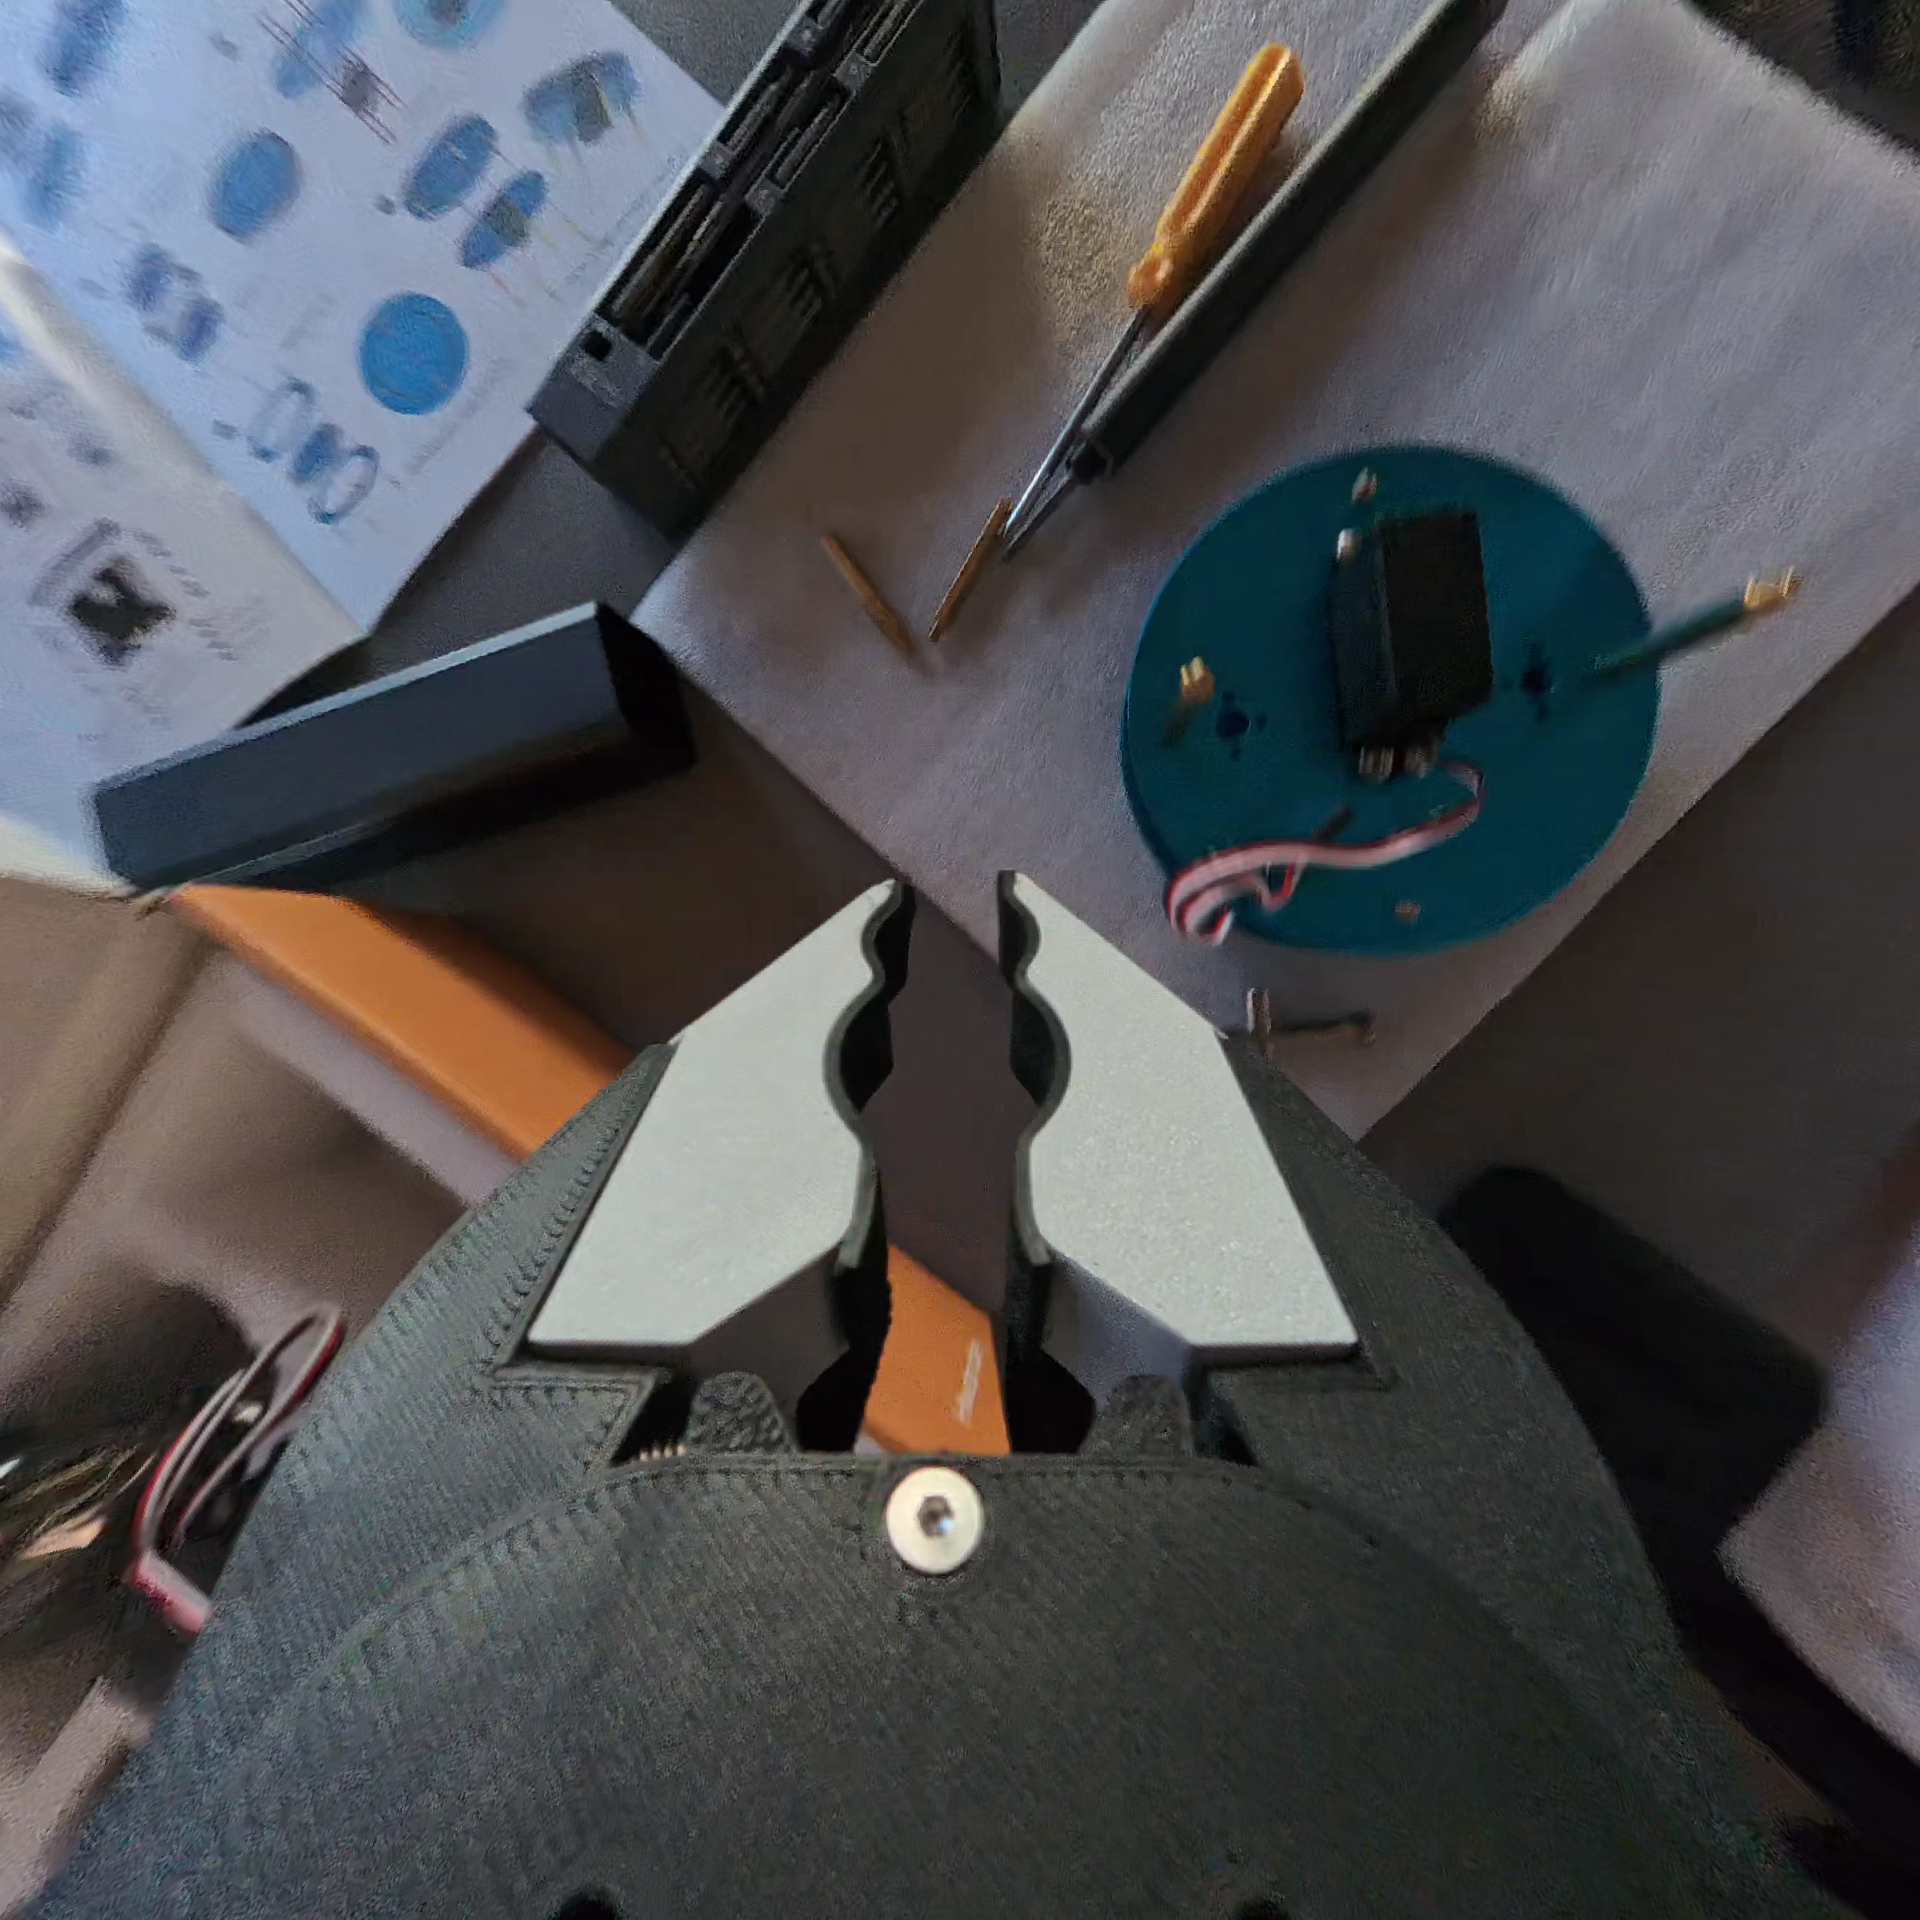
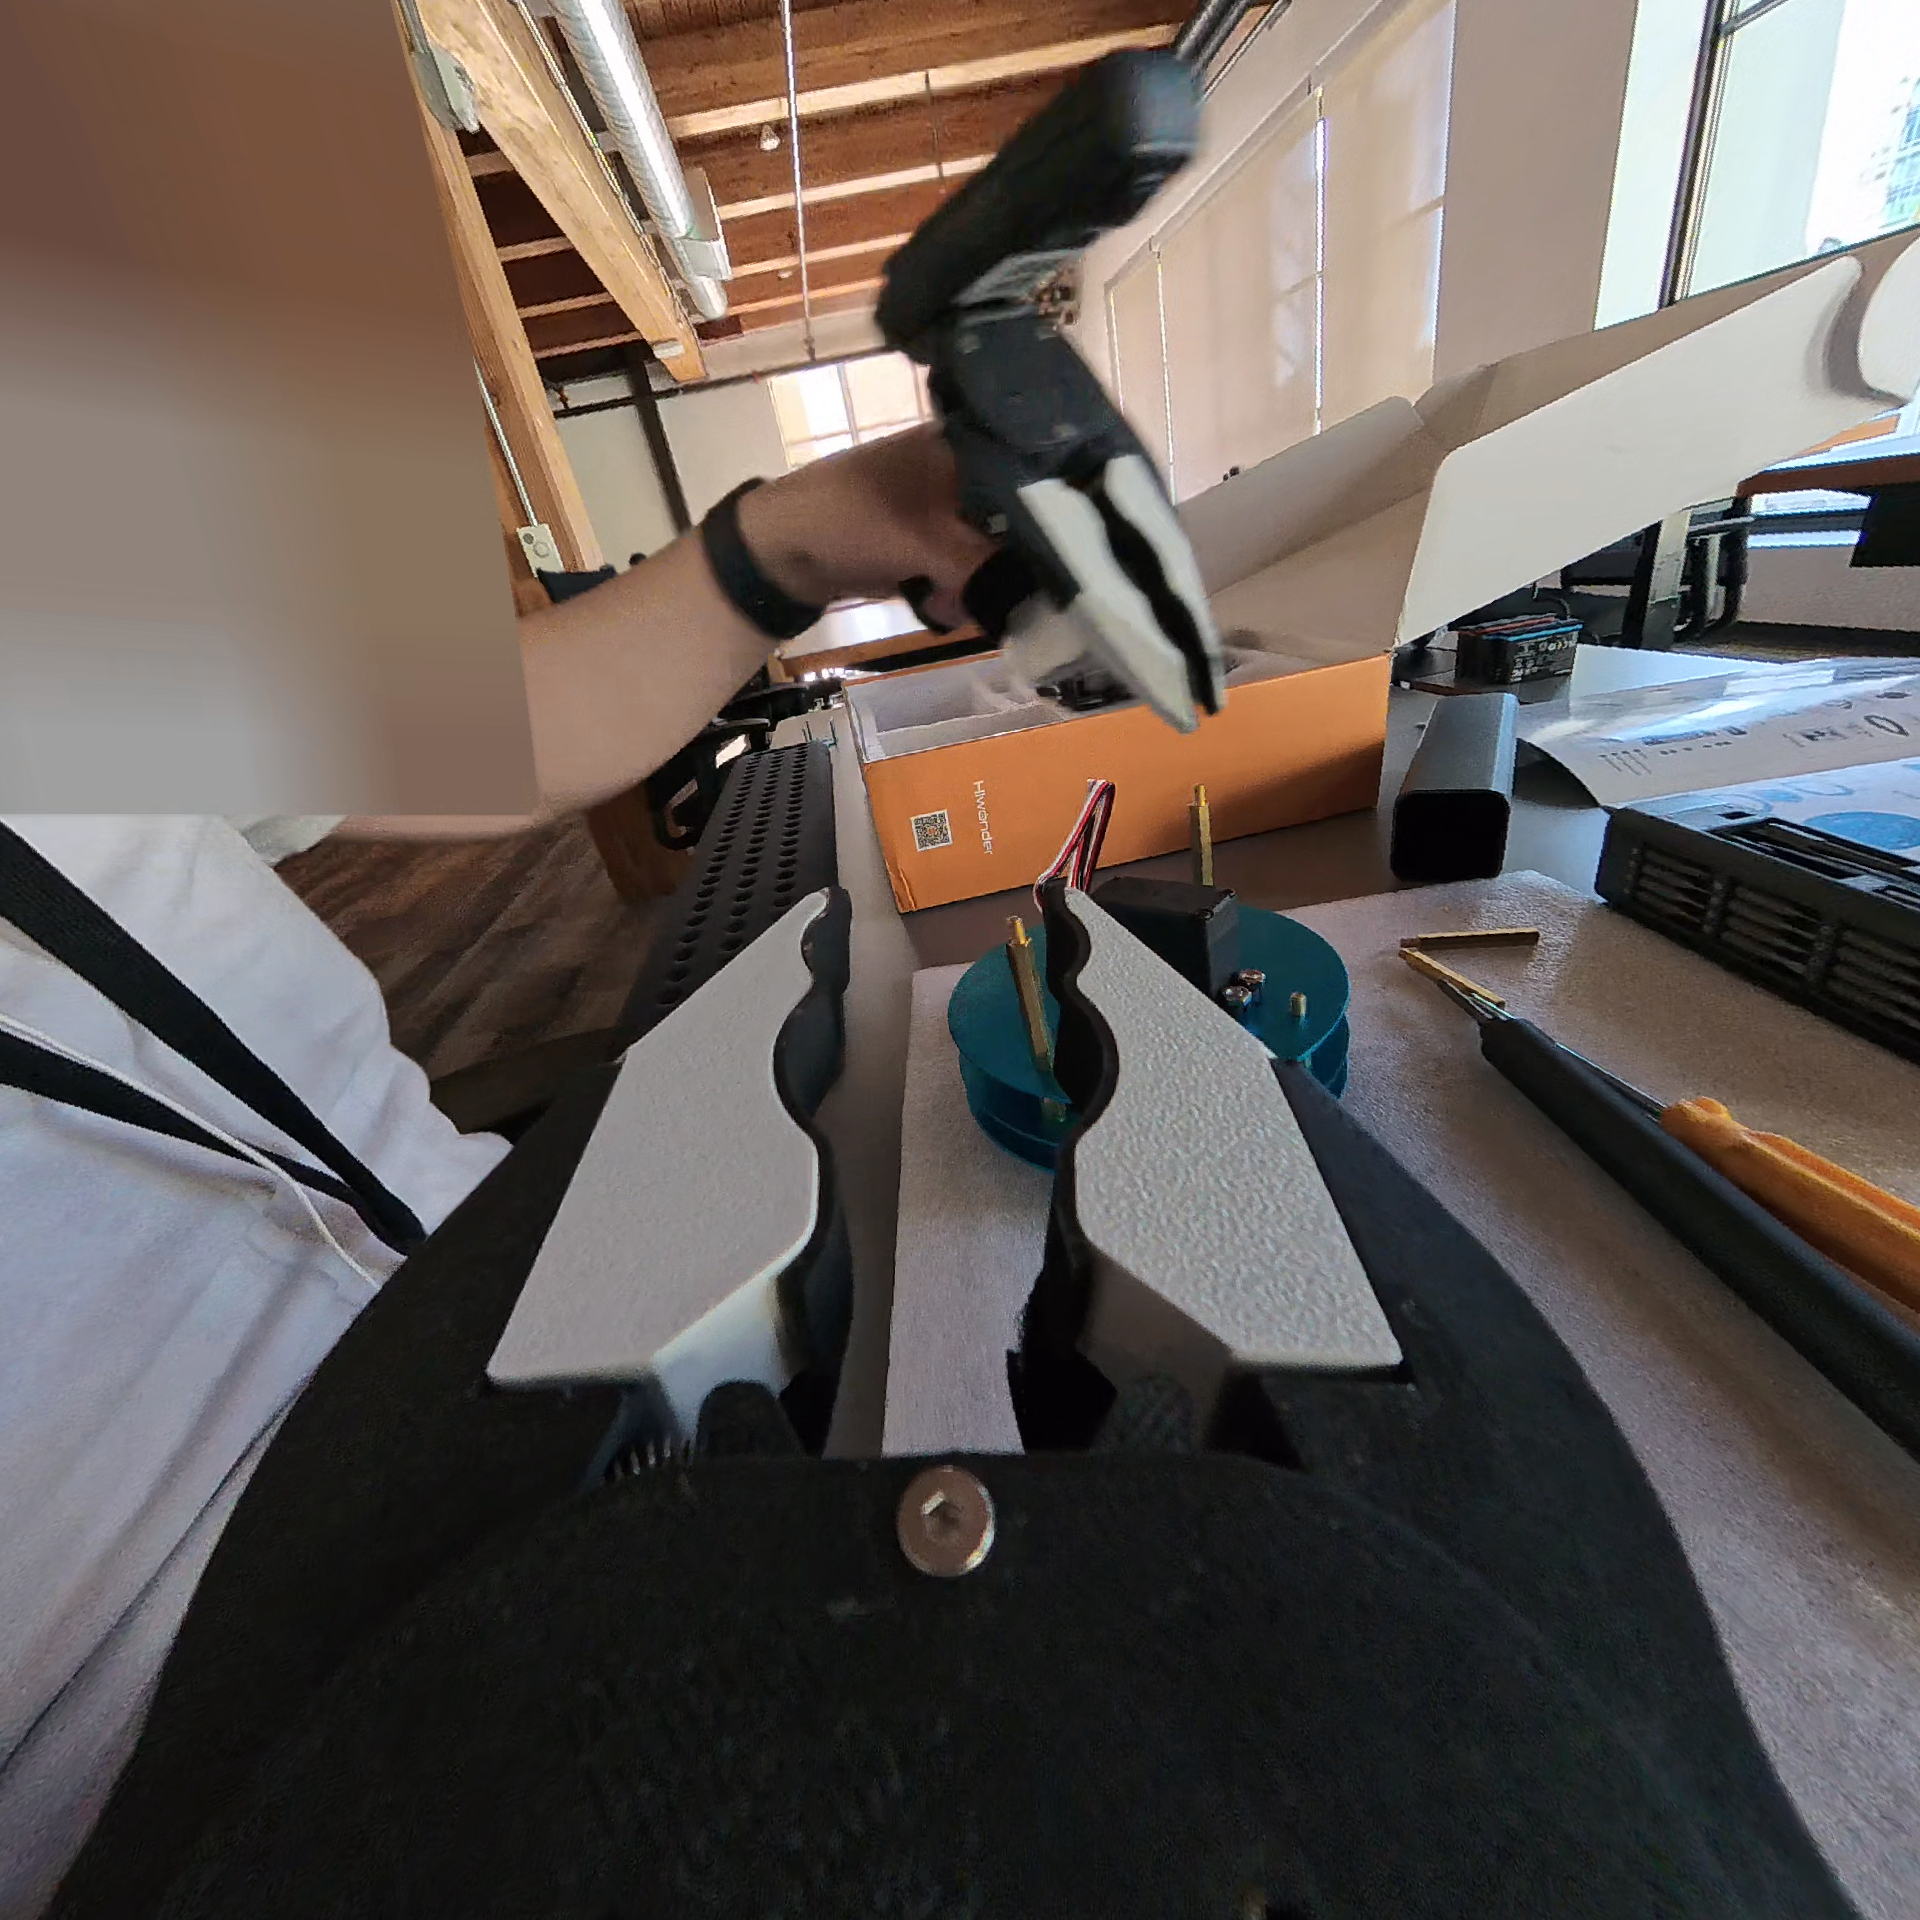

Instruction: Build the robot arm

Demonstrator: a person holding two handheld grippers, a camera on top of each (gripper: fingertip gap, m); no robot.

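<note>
A blue disc [image 1: 1278, 727] lies on a grey mat [image 1: 1558, 312] and carries a black servo [image 1: 1413, 634], a striped wire [image 1: 1330, 857] and upright brass standoffs. My left gripper [image 1: 956, 894] is open a little and empty, held in the air over the mat's near corner, left of the disc. In the right wrist view it hangs above the orange box [image 2: 1143, 623]. My right gripper [image 2: 940, 914] is open and empty, low over the mat. Its right finger [image 2: 1164, 1122] stands just in front of the disc [image 2: 1299, 987], beside one standoff [image 2: 1029, 987].
Two loose standoffs [image 1: 868, 592] and small screws [image 1: 1309, 1023] lie on the mat. An orange-handled screwdriver [image 1: 1216, 177], a black driver [image 2: 1662, 1174], a black bit case [image 1: 769, 239], a dark sleeve [image 1: 384, 748], an open orange box [image 2: 1132, 800] and a printed sheet [image 1: 260, 260] surround it. One gripper's finger ends stand about 20 cm off the other's. Between my right fingertips and the black driver [image 2: 1662, 1174] there is roughly 15 cm. Look for it in the left wrist view [image 1: 1268, 263] too.
</note>
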